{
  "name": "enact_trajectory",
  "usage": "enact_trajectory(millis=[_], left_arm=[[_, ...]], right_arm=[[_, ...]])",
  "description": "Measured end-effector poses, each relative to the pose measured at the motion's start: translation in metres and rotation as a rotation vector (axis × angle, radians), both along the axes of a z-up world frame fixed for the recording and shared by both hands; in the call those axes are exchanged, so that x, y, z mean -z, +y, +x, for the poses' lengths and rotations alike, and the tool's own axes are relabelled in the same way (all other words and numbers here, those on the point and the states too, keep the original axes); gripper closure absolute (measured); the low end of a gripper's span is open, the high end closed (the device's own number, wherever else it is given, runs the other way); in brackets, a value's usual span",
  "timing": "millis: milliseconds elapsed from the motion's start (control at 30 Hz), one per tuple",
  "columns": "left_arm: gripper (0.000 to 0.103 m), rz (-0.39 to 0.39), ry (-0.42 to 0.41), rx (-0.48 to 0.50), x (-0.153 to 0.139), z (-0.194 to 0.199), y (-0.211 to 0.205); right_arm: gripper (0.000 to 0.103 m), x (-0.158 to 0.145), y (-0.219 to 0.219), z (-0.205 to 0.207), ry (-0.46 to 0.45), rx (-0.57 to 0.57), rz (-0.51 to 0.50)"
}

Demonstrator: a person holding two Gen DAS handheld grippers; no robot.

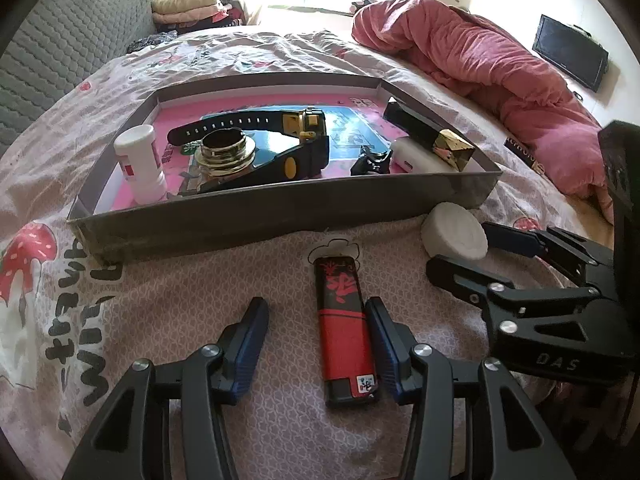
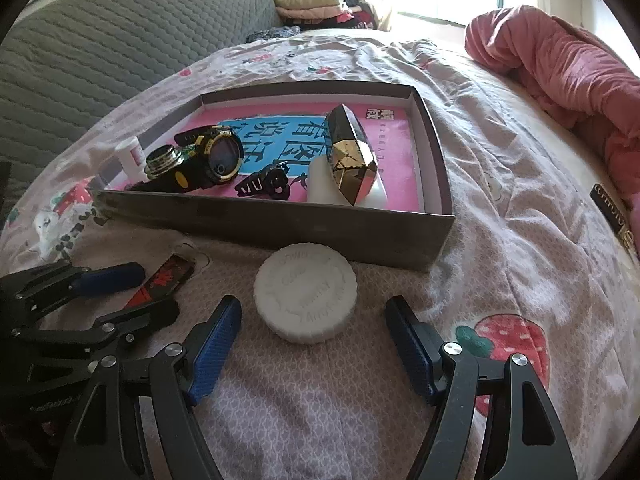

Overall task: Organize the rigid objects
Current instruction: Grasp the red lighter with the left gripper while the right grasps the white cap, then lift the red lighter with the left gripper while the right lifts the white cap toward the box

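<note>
We have the left gripper (image 1: pixel 316 320) spread, not gripping, red-and-black lighter (image 1: pixel 346 332) lying between its pads on the bedsheet (image 1: pixel 180 312), nearer the right pad; right gripper (image 2: pixel 314 320) also spread, white round puck (image 2: pixel 306 298) just ahead of its tips, ungrasped. Risks — soft sheet gives, so the lighter may skid or tip as the pads meet it; grippers close together, could collide. Box (image 1: pixel 280 212) holds watch (image 2: pixel 218 156), white bottle (image 1: pixel 140 164), gold-rimmed jar (image 1: pixel 226 152), black clip (image 2: pixel 266 184), faceted gold-black case (image 2: pixel 350 160), white block (image 1: pixel 416 158).
</note>
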State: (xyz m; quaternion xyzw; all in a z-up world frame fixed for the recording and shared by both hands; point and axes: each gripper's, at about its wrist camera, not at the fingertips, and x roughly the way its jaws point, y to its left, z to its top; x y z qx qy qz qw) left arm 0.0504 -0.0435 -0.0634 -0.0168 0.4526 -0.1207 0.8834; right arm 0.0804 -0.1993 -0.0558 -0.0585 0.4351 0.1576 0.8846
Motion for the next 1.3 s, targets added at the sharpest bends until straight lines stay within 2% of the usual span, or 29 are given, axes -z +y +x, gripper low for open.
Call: enact_trajectory(millis=[200,433,533,667,800,933,1033,1300], left_arm=[[0.057,0.025,-0.011,0.011,0.001,0.002,-0.004],[0.062,0.019,-0.018,0.005,0.004,0.007,-0.003],[0.070,0.018,-0.019,0.000,0.004,0.008,-0.002],[0.080,0.007,-0.014,0.004,0.003,0.010,-0.002],[0.080,0.001,-0.007,0.007,0.001,0.009,0.000],[0.080,-0.038,0.006,-0.010,-0.002,0.010,0.009],[0.080,-0.015,-0.019,-0.020,-0.009,0.006,0.012],[0.080,-0.047,-0.055,-0.017,-0.025,-0.007,0.017]], right_arm=[[0.027,0.004,0.006,0.005,0.003,0.008,-0.014],[0.028,0.006,0.007,0.008,0.010,0.020,-0.015],[0.043,0.006,0.007,0.008,0.003,0.017,-0.036],[0.051,0.005,0.008,0.006,0.001,-0.003,-0.040],[0.052,0.003,0.007,0.006,0.005,-0.002,-0.033],[0.052,0.000,0.005,0.006,0.013,0.004,-0.012],[0.052,-0.004,0.003,0.003,0.017,0.002,0.001],[0.052,-0.019,0.007,-0.012,-0.013,-0.031,0.016]])
